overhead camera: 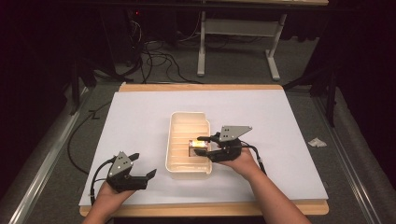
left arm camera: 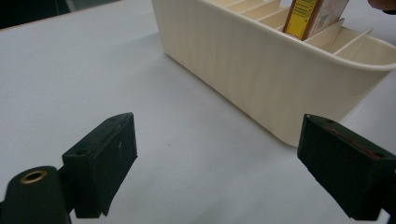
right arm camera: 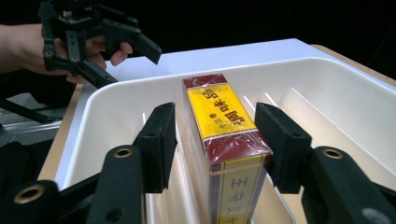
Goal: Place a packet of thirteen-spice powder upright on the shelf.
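— Right gripper [right arm camera: 215, 140]: jaws either side of the red-and-yellow box [right arm camera: 223, 135], slightly apart from it, gripping nothing?
— Yes. That box stands upright in a slot near the cream bin's [overhead camera: 173, 140] near end.
— Left gripper [overhead camera: 140, 167]?
— Wide open, empty, just left of the bin.

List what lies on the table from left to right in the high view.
Left tongs → cream tray → red and yellow box standing in the tray → right tongs around the box → scrap of paper off the table's right edge.
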